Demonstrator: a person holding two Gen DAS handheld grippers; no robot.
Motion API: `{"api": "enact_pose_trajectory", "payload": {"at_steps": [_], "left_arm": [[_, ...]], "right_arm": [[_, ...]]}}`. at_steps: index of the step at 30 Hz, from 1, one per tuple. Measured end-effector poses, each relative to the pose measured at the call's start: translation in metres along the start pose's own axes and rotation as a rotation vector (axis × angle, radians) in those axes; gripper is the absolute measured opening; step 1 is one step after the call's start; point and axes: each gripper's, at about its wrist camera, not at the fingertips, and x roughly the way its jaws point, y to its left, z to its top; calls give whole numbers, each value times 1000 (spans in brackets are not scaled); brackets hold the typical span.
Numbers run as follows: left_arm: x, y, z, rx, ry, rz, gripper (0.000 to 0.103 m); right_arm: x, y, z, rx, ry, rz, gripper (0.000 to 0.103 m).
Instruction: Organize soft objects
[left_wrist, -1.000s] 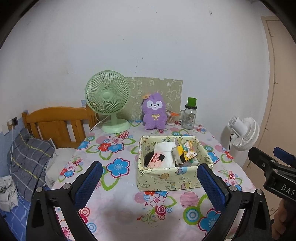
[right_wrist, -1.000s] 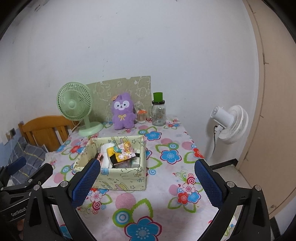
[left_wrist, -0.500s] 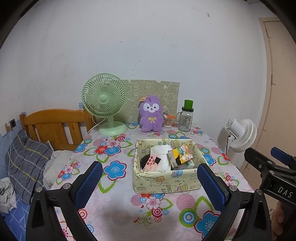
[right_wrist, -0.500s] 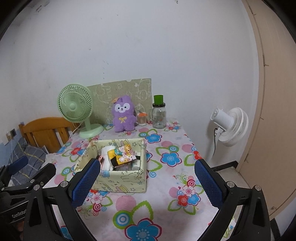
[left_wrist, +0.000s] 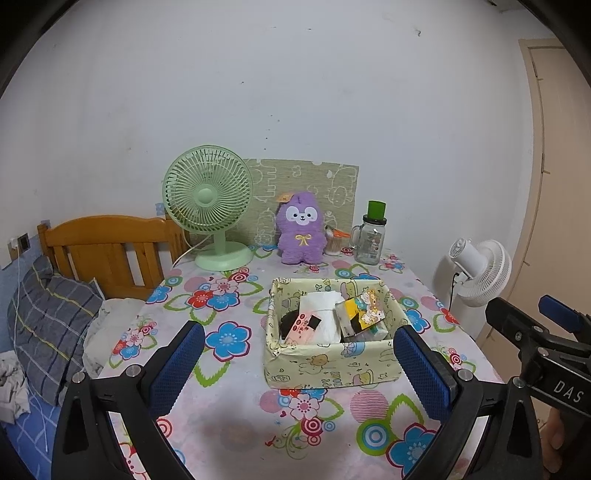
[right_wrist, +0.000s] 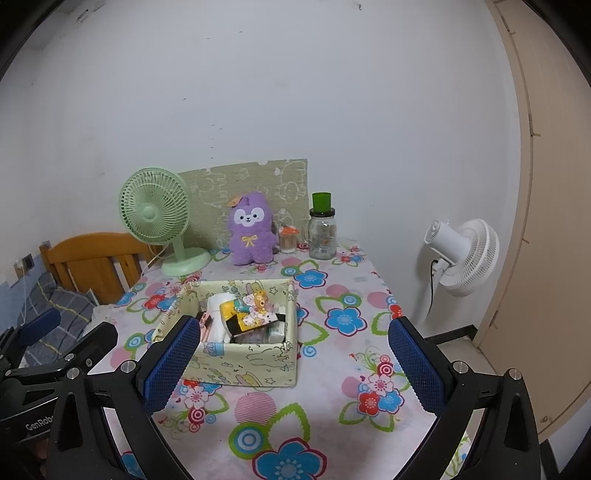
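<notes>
A pale yellow fabric box (left_wrist: 332, 363) (right_wrist: 243, 360) with cartoon prints stands mid-table and holds a white onigiri-shaped soft toy (left_wrist: 319, 319) (right_wrist: 218, 306) and a yellow cartoon packet (left_wrist: 364, 310) (right_wrist: 251, 314). At the back of the table a purple plush (left_wrist: 301, 232) (right_wrist: 251, 230) sits upright against the wall. My left gripper (left_wrist: 295, 363) hovers open, short of the box, with nothing between its blue pads. My right gripper (right_wrist: 293, 360) is also open and empty, near the table's front edge, with the box ahead on its left.
On the flowered tablecloth (left_wrist: 236, 406) a green desk fan (left_wrist: 208, 203) stands back left, and a glass jar with a green lid (left_wrist: 369, 236) back right. A wooden bed headboard (left_wrist: 107, 247) and striped pillow (left_wrist: 48, 325) lie left; a white floor fan (left_wrist: 480, 269) stands right.
Both grippers have pulled back and risen slightly from the table, so the box and plush look a little farther off. Both stay open and nothing on the table moved.
</notes>
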Motion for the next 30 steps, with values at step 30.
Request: {"api": "enact_pose_trajectory", "payload": {"at_steps": [30], "left_arm": [[1,0,1,3,-5,-5,103]], "right_arm": [[1,0,1,3,-8,6,103]]}}
